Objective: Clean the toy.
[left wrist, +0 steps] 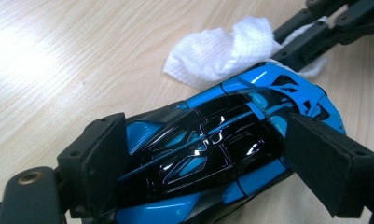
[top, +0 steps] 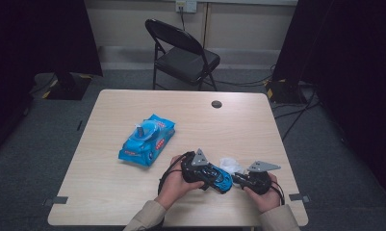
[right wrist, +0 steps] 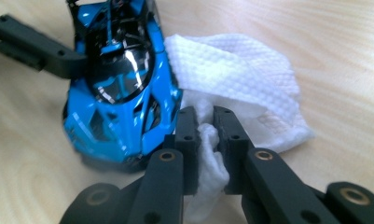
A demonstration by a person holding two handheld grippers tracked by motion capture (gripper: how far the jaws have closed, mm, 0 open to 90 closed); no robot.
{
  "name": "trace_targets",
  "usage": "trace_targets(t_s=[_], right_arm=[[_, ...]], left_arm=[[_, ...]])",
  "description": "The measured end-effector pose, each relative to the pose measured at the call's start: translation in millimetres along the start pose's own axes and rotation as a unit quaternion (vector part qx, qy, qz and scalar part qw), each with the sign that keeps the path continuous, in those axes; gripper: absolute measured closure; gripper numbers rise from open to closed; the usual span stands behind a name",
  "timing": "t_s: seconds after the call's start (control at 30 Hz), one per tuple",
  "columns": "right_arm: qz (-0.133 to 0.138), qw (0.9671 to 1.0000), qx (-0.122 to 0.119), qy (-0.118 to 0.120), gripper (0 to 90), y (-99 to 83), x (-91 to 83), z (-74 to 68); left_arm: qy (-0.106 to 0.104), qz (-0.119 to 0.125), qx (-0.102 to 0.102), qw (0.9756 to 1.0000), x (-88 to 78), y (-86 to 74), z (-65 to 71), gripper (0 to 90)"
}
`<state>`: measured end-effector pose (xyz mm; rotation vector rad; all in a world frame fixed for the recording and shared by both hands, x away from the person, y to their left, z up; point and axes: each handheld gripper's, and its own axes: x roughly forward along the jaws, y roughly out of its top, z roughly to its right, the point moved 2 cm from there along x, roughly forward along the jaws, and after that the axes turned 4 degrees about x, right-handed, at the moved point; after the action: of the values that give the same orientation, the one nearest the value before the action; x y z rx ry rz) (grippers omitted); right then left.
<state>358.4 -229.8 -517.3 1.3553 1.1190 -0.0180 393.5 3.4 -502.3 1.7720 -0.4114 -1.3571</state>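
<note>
A glossy blue and black toy car (top: pixel 215 176) (left wrist: pixel 222 149) (right wrist: pixel 117 84) lies near the table's front edge. My left gripper (top: pixel 207 175) (left wrist: pixel 208 161) is shut on the toy car, one pad on each flank. A white wet wipe (top: pixel 230 165) (left wrist: pixel 222 53) (right wrist: pixel 250 88) lies bunched beside the car's front. My right gripper (top: pixel 239 180) (right wrist: pixel 205 140) is shut on the wipe, pinching a fold of it right next to the car's nose. In the left gripper view the right gripper's black fingers (left wrist: pixel 310 35) reach in past the car.
A blue pack of wet wipes (top: pixel 147 139) lies left of centre on the wooden table (top: pixel 109 178), its lid flap up. A round cable hole (top: pixel 216 104) sits at the table's far side. A black folding chair (top: pixel 181 53) stands beyond the table.
</note>
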Motion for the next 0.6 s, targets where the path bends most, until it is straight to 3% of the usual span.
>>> trace_targets(t_s=[0.6], right_arm=[[-0.025, 0.9977, -0.005, 0.063, 82.2, -17.2, -17.2, -18.0]], left_arm=[[0.002, 0.001, -0.002, 1.0, -0.2, -0.3, 0.2, 13.9]])
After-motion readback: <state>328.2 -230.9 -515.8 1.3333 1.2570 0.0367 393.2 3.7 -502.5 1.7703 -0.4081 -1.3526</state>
